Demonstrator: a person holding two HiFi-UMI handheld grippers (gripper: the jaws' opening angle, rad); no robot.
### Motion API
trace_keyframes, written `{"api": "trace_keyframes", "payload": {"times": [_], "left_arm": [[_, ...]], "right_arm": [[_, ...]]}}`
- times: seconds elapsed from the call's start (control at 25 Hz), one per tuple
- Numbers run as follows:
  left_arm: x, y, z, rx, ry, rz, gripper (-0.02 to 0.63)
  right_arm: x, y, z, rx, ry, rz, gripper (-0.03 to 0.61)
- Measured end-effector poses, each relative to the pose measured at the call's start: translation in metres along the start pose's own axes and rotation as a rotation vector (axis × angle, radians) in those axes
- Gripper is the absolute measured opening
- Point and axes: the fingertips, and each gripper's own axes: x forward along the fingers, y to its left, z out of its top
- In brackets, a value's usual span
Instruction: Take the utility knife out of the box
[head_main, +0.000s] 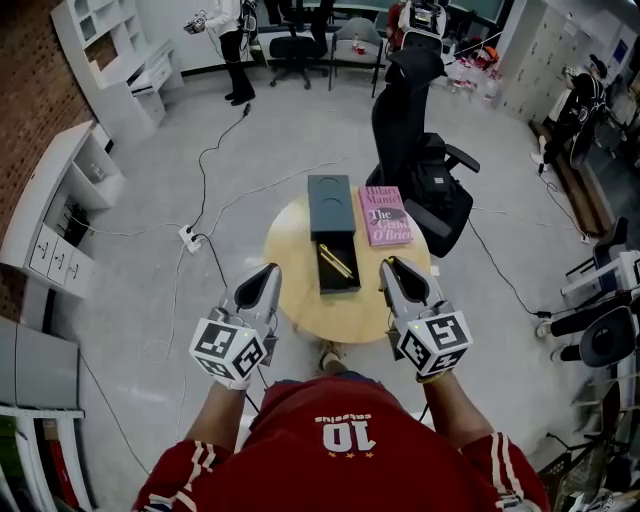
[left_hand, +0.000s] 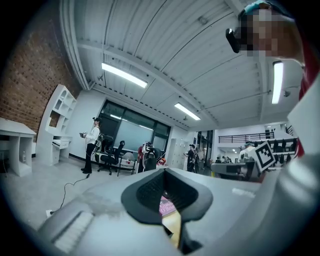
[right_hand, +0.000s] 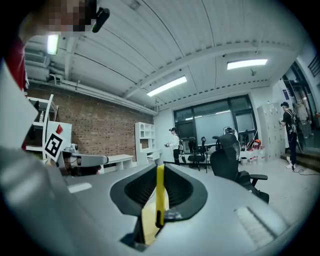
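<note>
The left gripper (head_main: 268, 272) hangs just off the near left edge of the round table (head_main: 296, 305). Its jaws are pressed together with nothing between them, so it looks best suited to steadying rather than picking.

At the table's middle stands the open box (head_main: 322, 272), with its lid (head_main: 330, 203) lying flat behind it. The utility knife (head_main: 335, 262) lies slantwise inside the box, not yet lifted out. A pink book (head_main: 386, 215) lies just beside the lid on the right.

The right gripper (head_main: 391, 266) hovers over the near right edge, close to the box. Its jaws stand partly apart, pressing on a thin yellow strip (right_hand: 160, 189) that stands upright between them. What that strip is cannot be told.

The step in hand seems to be the approach. To do it well, a gripper should come in from above with free jaws set across the knife's narrow body. It should take the knife near its middle, so that it lifts level and clears the box walls. The left gripper could hold the box down by its near wall.
</note>
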Motion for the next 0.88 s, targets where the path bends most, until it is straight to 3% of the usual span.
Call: {"api": "trace_keyframes", "payload": {"times": [0.44,0.72,0.88], "left_arm": [[0.013,-0.015,0.006,0.088,0.026,-0.066,0.004],[0.025,-0.018,0.01,0.233,0.033,-0.049,0.017],[0.041,-0.024,0.013,0.259,0.035,-0.063,0.02]], "right_arm": [[-0.019,-0.009,0.013,0.028,-0.03,-0.032,0.044],[-0.009,-0.015,0.014,0.051,-0.024,-0.003,0.044],[-0.005,-0.027,0.017,0.05,-0.018,0.004,0.046]]}}
